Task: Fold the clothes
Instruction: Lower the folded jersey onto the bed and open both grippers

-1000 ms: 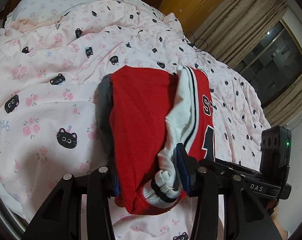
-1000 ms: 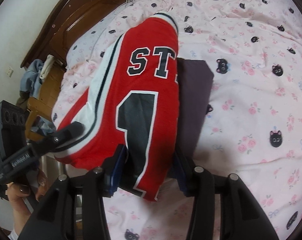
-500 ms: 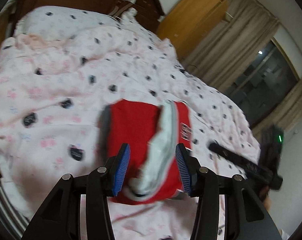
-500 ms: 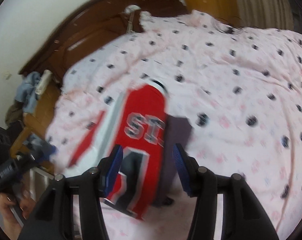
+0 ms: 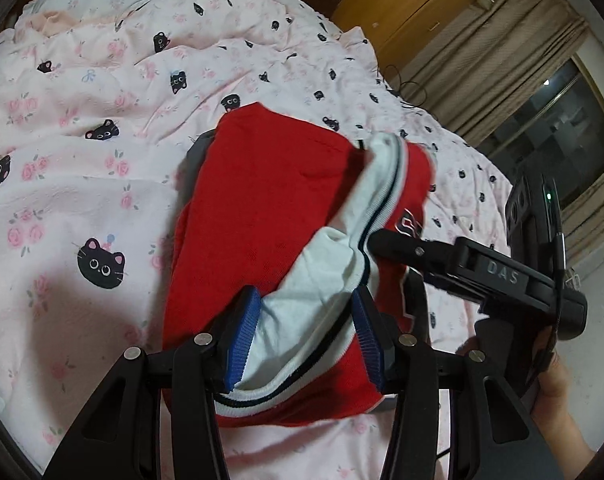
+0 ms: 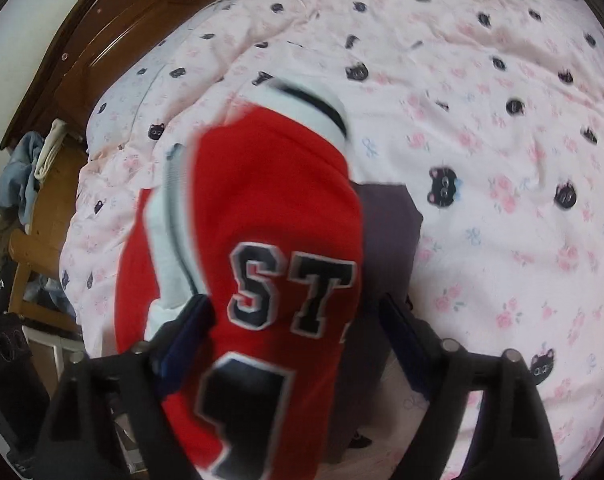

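Left gripper [image 5: 306, 332]: jaws partway apart, blue pads either side of white ribbed trim [image 5: 314, 308] of the jersey; cloth bunched betw. them, looked pinched, pads touching fabric both sides.
Right gripper [image 6: 297, 344]: jaws opening, stood wide; jersey cloth lay betw. the fingers but the right pad stood clear of it, left pad just beside the white stripe; no grip seen.
Right gripper in left view [image 5: 478, 272]: black body marked "DAS", one finger tip resting on/over jersey's striped edge; a hand [image 5: 558, 392] held it at lower right.
Red jersey [image 6: 261, 240]: folded, on bed near its close edge, black letters "ST" and a number showing in right view; plain red panel up in left view. Right view was blurred.
Dark garment [image 6: 386, 240]: grey-purple, folded, under jersey, sticking out on one side.
Bedcover [image 5: 81, 152]: pink w/ black cat faces & roses, rumpled.
Headboard [image 6: 101, 60]: dark wood, far end of bed.
Curtains [image 5: 514, 52]: tan, by dark window [image 5: 562, 128].
Wooden chair [image 6: 33, 216]: beside bed, blue clothes heaped on it.
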### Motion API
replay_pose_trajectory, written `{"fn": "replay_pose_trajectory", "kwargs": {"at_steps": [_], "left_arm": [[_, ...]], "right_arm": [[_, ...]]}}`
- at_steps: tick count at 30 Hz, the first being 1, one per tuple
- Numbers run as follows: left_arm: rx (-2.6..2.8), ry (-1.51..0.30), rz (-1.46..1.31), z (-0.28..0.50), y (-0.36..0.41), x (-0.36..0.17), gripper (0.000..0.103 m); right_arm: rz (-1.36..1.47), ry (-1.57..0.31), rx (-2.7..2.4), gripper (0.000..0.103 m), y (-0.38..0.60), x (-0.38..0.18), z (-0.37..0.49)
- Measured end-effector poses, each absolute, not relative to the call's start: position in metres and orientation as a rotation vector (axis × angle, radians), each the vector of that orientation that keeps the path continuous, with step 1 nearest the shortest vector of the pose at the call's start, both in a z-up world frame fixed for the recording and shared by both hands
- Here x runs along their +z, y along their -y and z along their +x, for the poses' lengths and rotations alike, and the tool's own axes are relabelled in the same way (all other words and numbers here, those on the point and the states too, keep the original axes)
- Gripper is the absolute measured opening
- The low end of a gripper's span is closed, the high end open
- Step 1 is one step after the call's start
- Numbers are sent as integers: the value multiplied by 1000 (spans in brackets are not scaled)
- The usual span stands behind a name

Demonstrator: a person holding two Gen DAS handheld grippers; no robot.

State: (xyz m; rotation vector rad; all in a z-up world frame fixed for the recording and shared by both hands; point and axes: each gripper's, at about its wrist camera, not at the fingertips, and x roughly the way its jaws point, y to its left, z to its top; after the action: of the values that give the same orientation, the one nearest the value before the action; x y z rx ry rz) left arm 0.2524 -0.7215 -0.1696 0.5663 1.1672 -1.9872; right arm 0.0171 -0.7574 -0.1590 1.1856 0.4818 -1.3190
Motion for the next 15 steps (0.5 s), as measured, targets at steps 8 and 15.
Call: {"fn": "replay_pose_trajectory", "kwargs": {"at_steps": [8, 15], "left_arm": [[-2030, -995, 518, 263, 686, -121, 43], [-2015, -686, 485, 269, 619, -60, 68]], "right_arm": [[945, -467, -1379, 87, 709, -113, 30], [778, -482, -1468, 88, 626, -63, 59]]}}
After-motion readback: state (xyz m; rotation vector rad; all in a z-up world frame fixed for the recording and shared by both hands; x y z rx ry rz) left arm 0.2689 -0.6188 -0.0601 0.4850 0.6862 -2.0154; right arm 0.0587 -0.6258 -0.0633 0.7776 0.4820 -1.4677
